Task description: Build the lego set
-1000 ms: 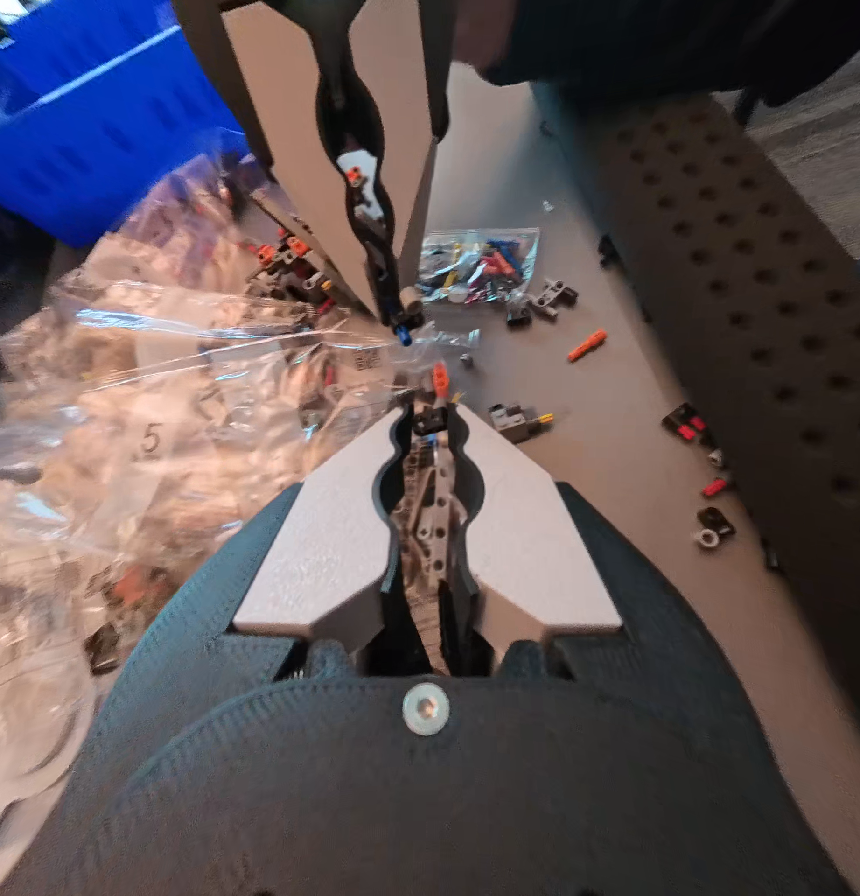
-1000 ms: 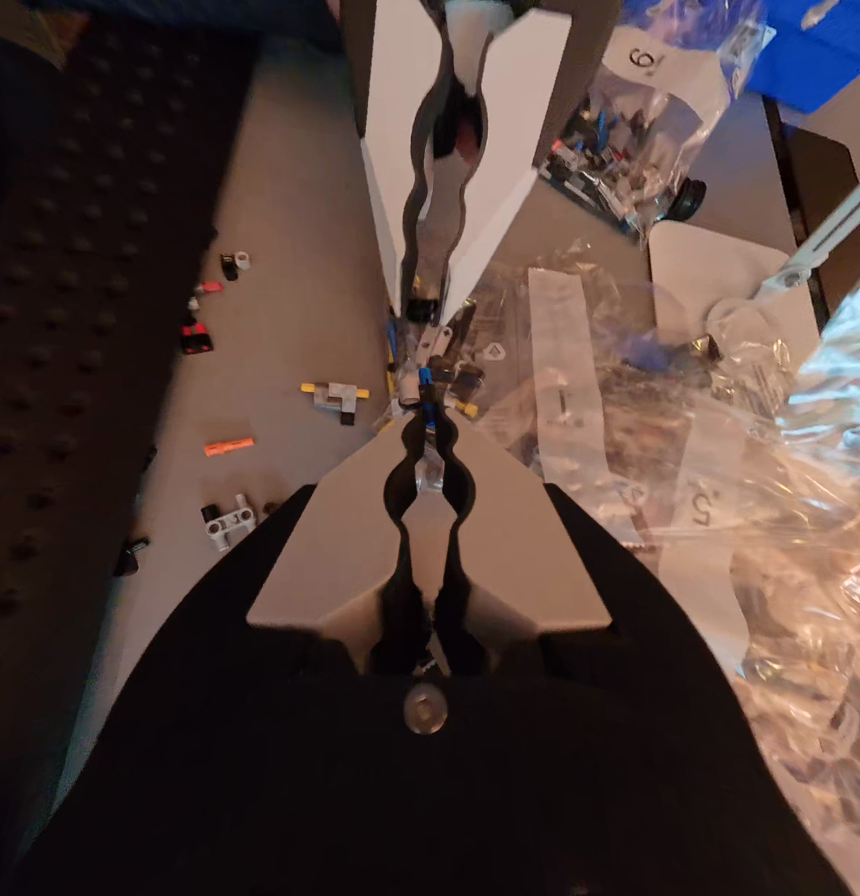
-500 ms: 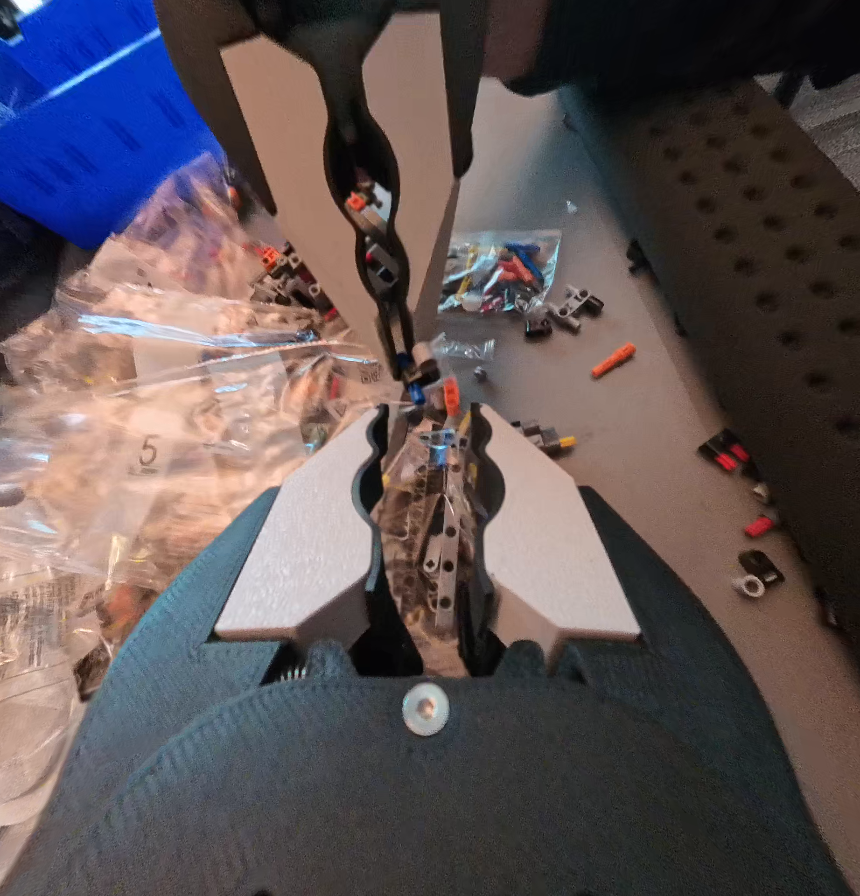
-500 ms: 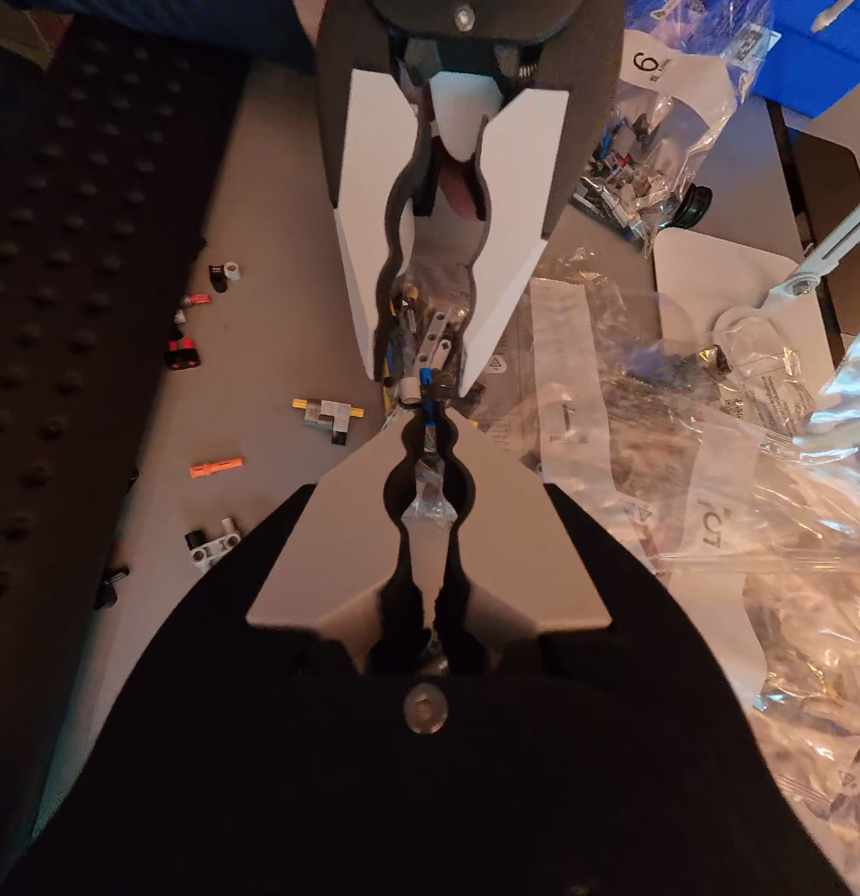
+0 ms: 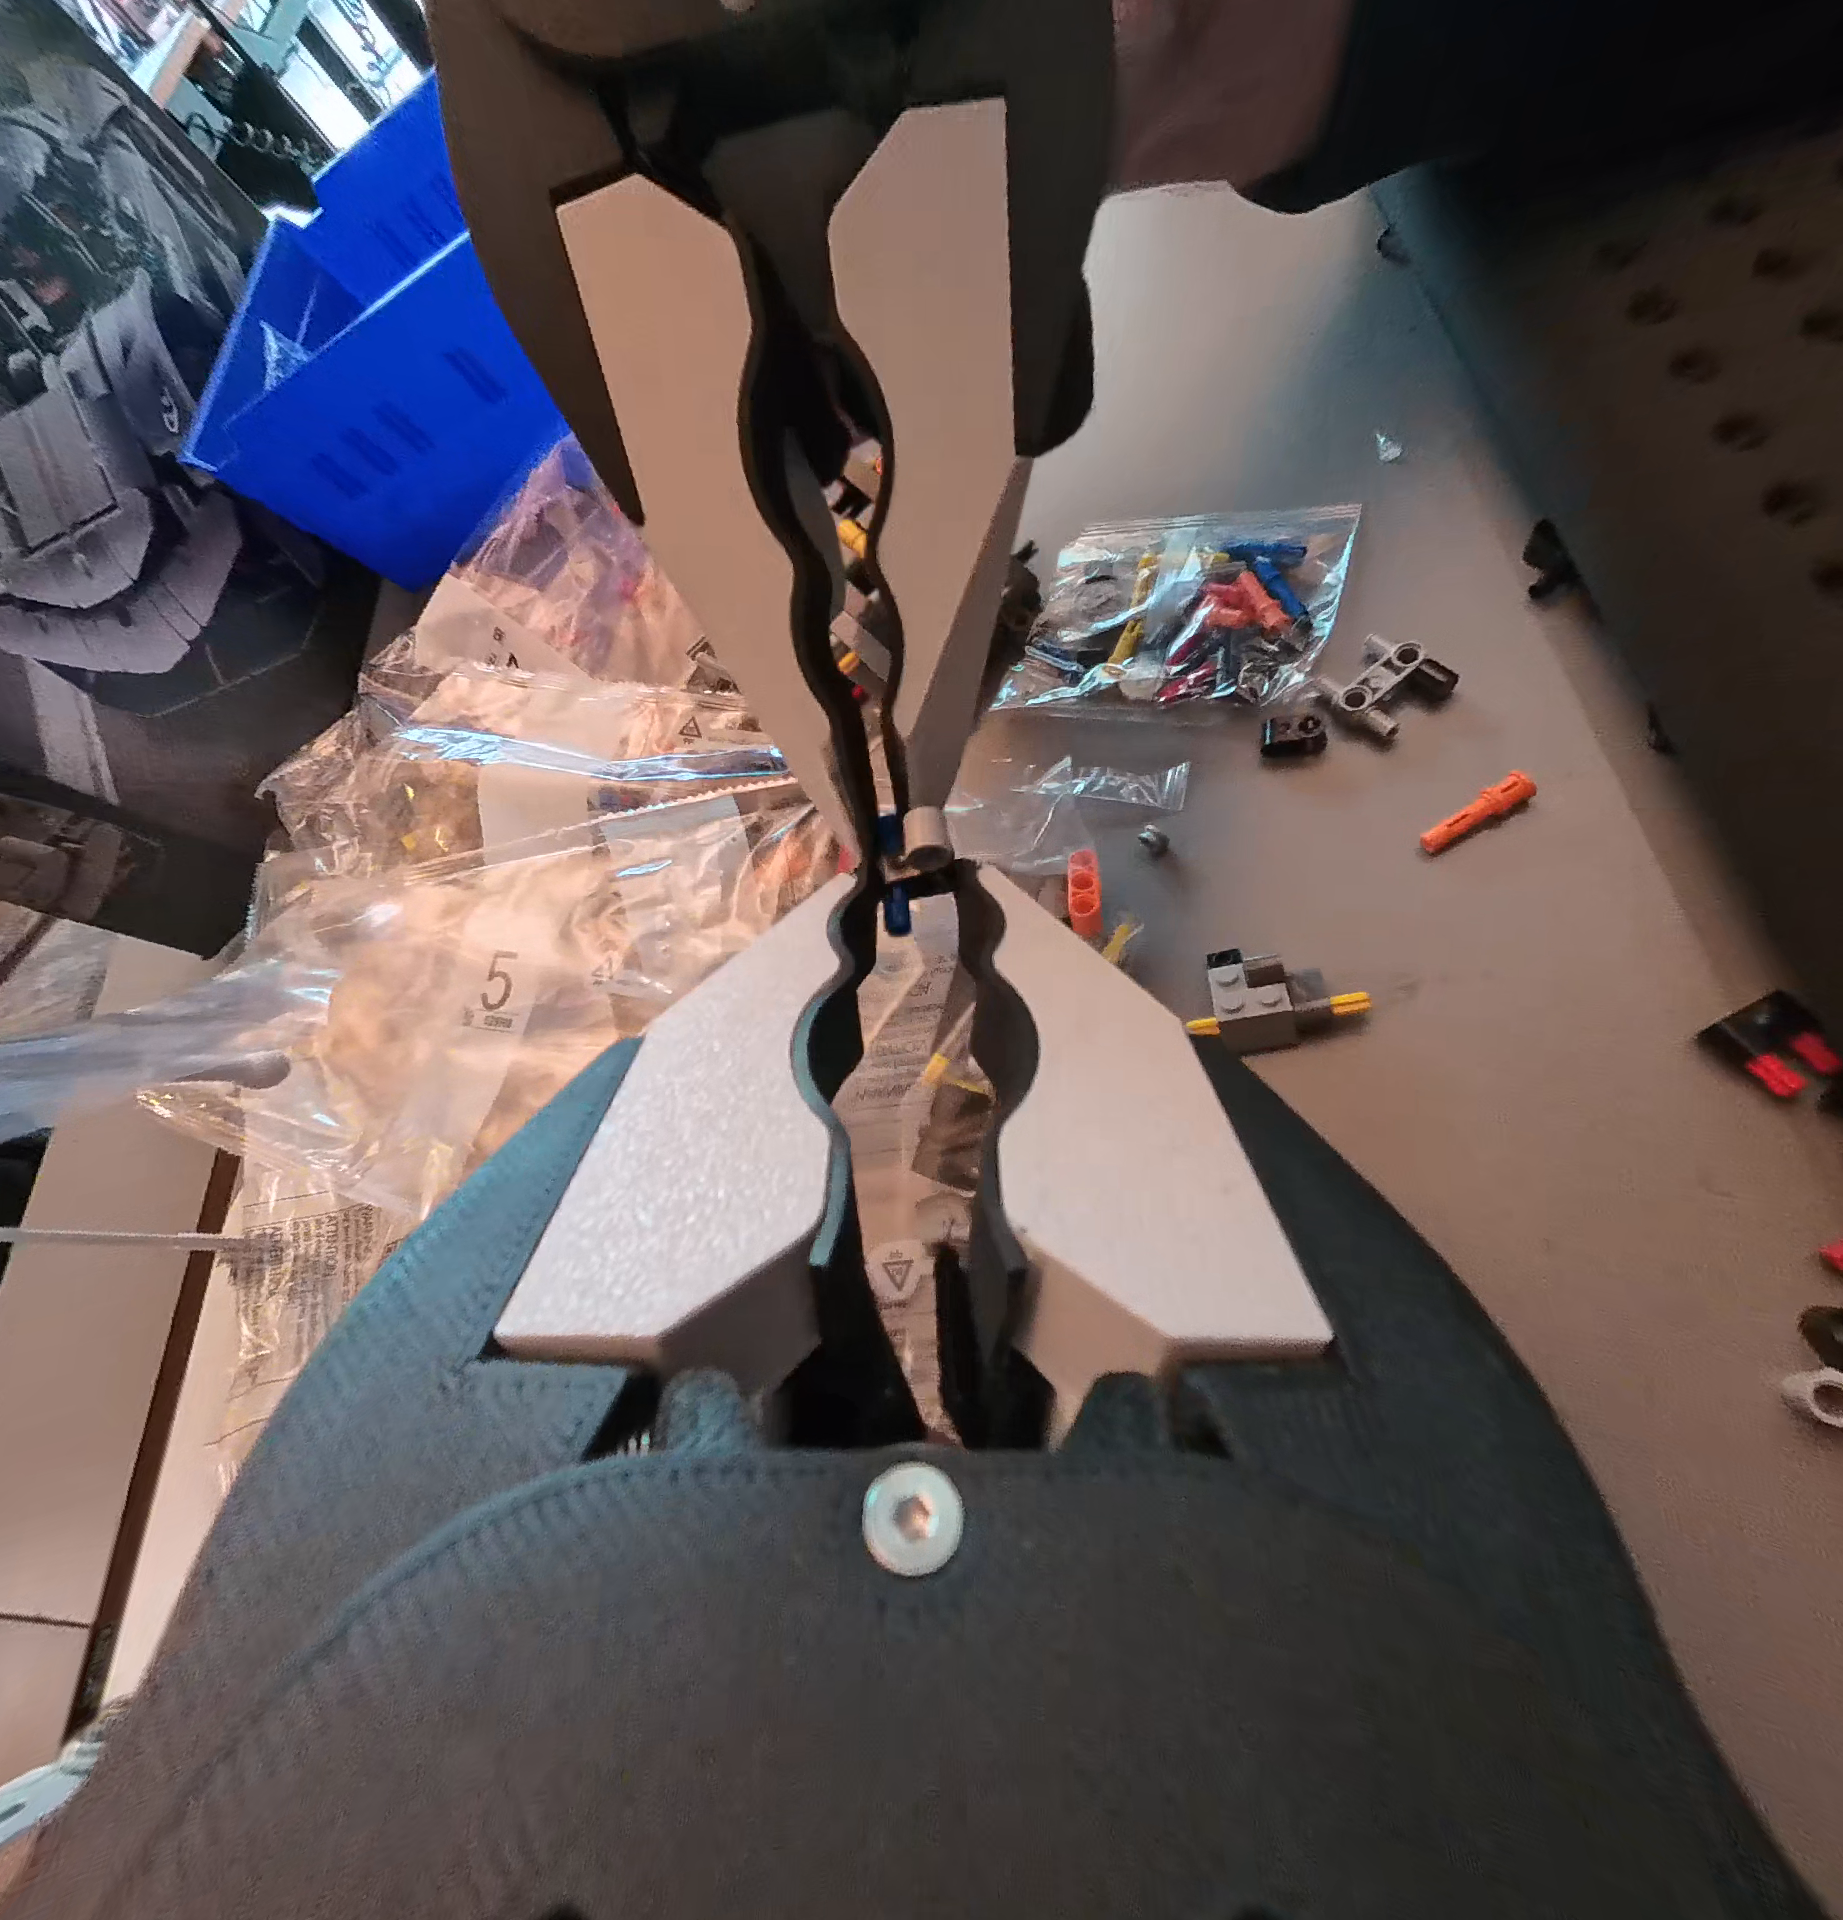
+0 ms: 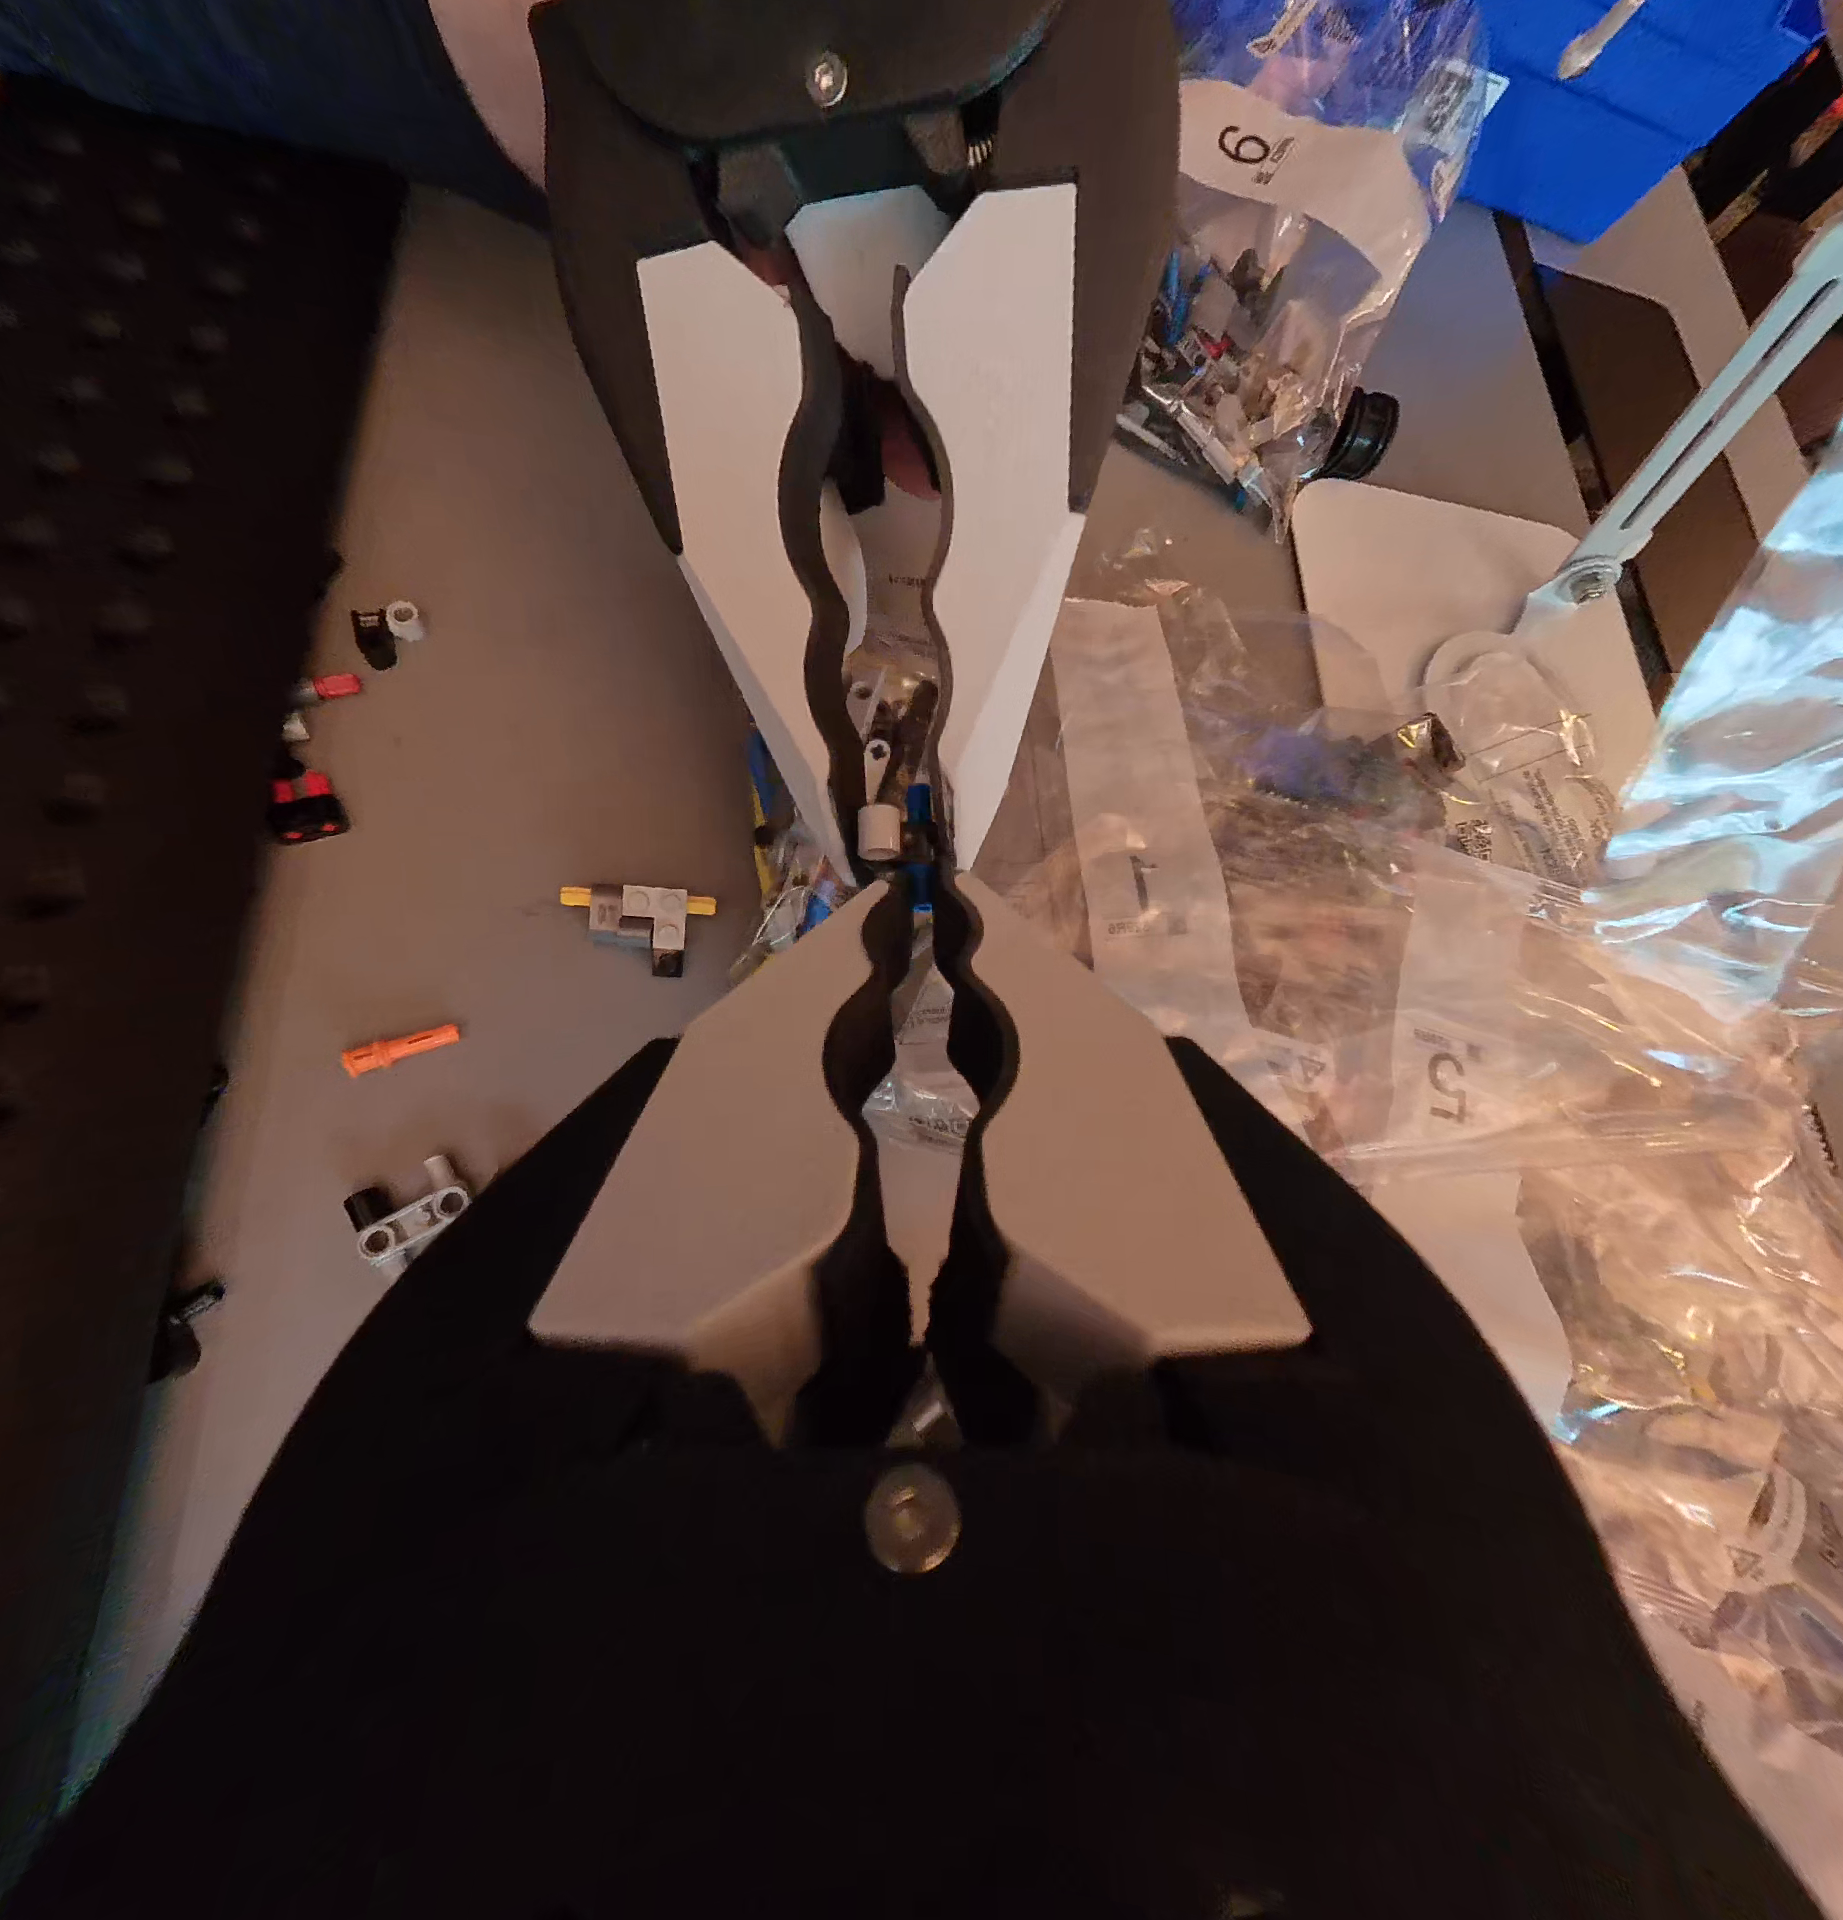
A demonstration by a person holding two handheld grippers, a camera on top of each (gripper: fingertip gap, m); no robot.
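Observation:
A small lego piece, a blue pin (image 6: 918, 878) joined to a grey bush (image 6: 879, 831), hangs above the clear bags. It also shows in the left wrist view as the blue pin (image 5: 894, 906) and the grey bush (image 5: 932, 840). My right gripper (image 6: 917, 899) is shut on the blue pin end. It comes down from the top of the left wrist view (image 5: 886, 826). My left gripper (image 5: 912, 888) meets it tip to tip. Its fingers have closed in on either side of the same piece, at the bush end (image 6: 906, 847).
Numbered clear bags (image 5: 429, 935) of parts lie below and to one side. On the grey table are a zip bag of coloured pins (image 5: 1187, 613), an orange pin (image 5: 1478, 798), a grey brick with a yellow axle (image 5: 1260, 1003) and grey connectors (image 5: 1384, 675). A black perforated mat (image 5: 1727, 520) and a blue bin (image 5: 377, 395) border the table. Left and right tips are no more than a few centimetres apart.
My left gripper held a black piece, opened wide, moved up to the right gripper's tips and narrowed around the pin-and-bush piece. My right gripper stayed shut on the pin.

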